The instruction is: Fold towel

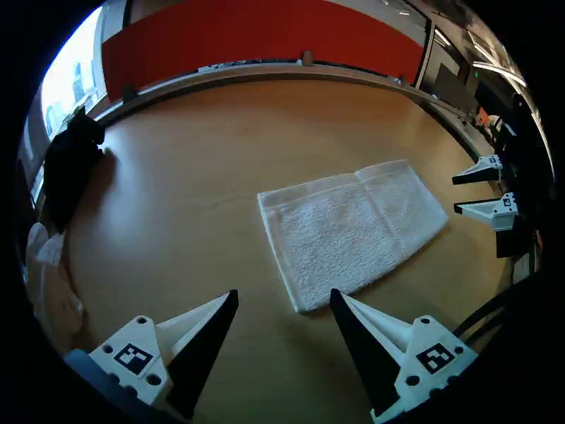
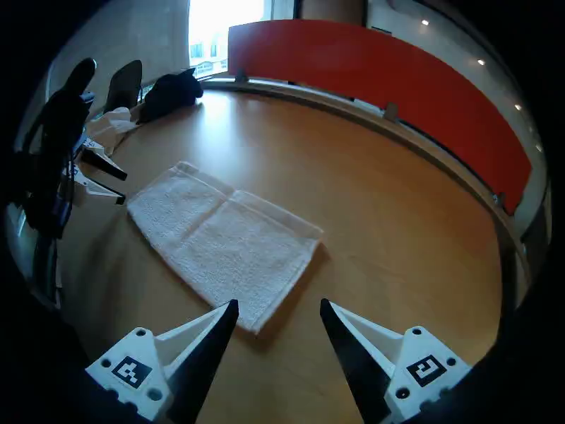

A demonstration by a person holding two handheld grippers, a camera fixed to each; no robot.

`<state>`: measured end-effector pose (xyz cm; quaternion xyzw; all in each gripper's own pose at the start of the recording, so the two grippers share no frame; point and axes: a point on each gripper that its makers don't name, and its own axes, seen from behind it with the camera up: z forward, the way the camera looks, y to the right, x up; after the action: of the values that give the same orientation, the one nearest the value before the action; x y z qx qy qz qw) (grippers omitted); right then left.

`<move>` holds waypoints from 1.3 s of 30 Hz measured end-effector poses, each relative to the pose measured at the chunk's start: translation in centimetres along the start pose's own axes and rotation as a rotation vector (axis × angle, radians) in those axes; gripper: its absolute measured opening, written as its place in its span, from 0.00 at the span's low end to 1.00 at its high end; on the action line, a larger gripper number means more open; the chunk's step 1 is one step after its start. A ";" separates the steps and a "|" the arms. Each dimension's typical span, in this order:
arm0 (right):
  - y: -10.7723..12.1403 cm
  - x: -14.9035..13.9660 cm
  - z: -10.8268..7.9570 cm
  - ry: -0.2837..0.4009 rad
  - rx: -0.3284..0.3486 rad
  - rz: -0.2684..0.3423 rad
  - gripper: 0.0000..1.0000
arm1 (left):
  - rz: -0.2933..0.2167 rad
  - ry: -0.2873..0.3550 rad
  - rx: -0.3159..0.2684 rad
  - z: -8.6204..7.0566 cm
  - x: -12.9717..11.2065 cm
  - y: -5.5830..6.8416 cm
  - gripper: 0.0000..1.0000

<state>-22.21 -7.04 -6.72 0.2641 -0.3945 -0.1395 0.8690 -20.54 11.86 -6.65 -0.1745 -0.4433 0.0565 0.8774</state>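
Towel [image 1: 353, 230] is lying flat on the table [image 1: 198, 177] as a white oblong, with a hem band running across it nearer one short end. In the left gripper view, the left gripper [image 1: 283, 293] is hovering above the table at the towel's near corner. Its fingers are standing wide apart and gripping nothing, and the corner is showing just beyond the gap between the tips. The right gripper [image 1: 456, 194] is showing at the far side of the towel, near its other short end. Its two white fingers are spread apart, pointing at the cloth and apart from it.

In the right gripper view, the right gripper [image 2: 279, 303] is likewise gaping wide and holding nothing, and the towel's [image 2: 222, 240] near corner is lying just ahead of its left finger. The left gripper [image 2: 124, 189] is sitting beyond the towel's far end with its tips close to the edge; whether they are touching the cloth I cannot tell.

A red panel [image 1: 261, 35] is running along the back of the table. A dark bundle [image 2: 169, 92] and a pale cloth [image 2: 113, 124] are resting near the table's corner.
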 end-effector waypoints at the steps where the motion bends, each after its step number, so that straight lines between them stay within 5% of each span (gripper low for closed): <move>1: 0.0 0.0 0.0 0.001 0.002 -0.001 0.89 | -0.003 0.005 0.003 -0.1 -0.1 -0.1 0.96; 39: -1.6 -1.7 1.2 -0.052 0.086 -0.098 0.89 | -0.103 0.236 0.146 -7.1 -2.9 -3.5 0.96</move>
<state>-24.31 -8.04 -8.00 0.3164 -0.4090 -0.1715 0.8385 -16.87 6.05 -11.49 -0.0926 -0.3403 0.0227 0.9355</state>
